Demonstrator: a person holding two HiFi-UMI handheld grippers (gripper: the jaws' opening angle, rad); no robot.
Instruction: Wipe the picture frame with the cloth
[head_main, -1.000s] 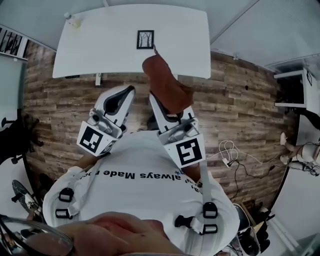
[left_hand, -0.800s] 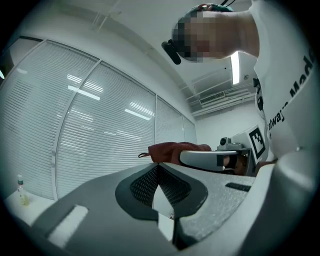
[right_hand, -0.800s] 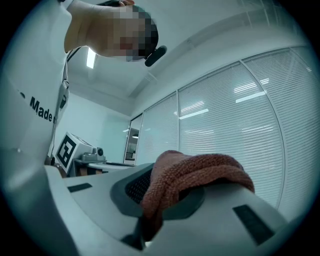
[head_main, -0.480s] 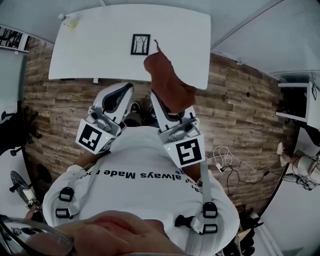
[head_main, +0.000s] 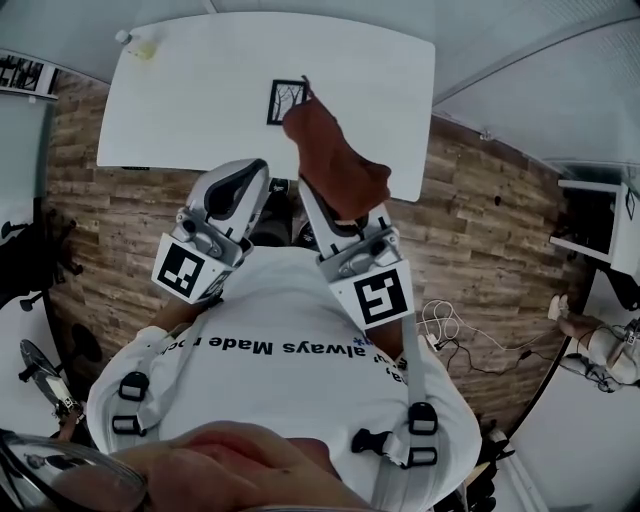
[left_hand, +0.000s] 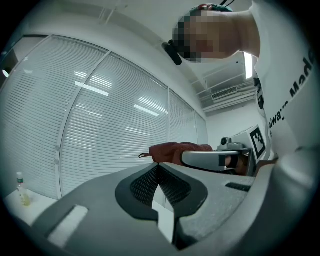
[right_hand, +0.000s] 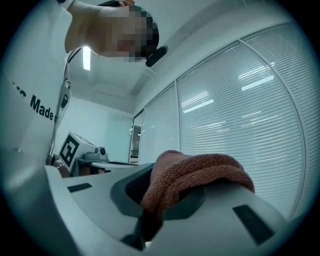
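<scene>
A small black picture frame (head_main: 286, 101) lies flat on the white table (head_main: 200, 90), near its middle. My right gripper (head_main: 312, 205) is held near my chest, pointing toward the table, and is shut on a rust-brown cloth (head_main: 331, 157). The cloth's far tip overlaps the frame's right edge in the head view. In the right gripper view the cloth (right_hand: 196, 173) bunches over the closed jaws, well above the table. My left gripper (head_main: 258, 178) hovers beside it, shut with nothing in it. From the left gripper view, my left gripper (left_hand: 159, 172) points at window blinds, with the cloth (left_hand: 176, 149) behind it.
A small bottle (head_main: 136, 42) stands at the table's far left corner and shows low in the left gripper view (left_hand: 20, 189). Wood-plank floor (head_main: 110, 220) lies between me and the table. Cables (head_main: 452, 328) trail on the floor at right. White furniture (head_main: 598, 215) stands at right.
The table and frame have drawn slightly nearer in the head view, and the cloth's tip now overlaps the frame's right edge. Both grippers keep their pose and grip.
</scene>
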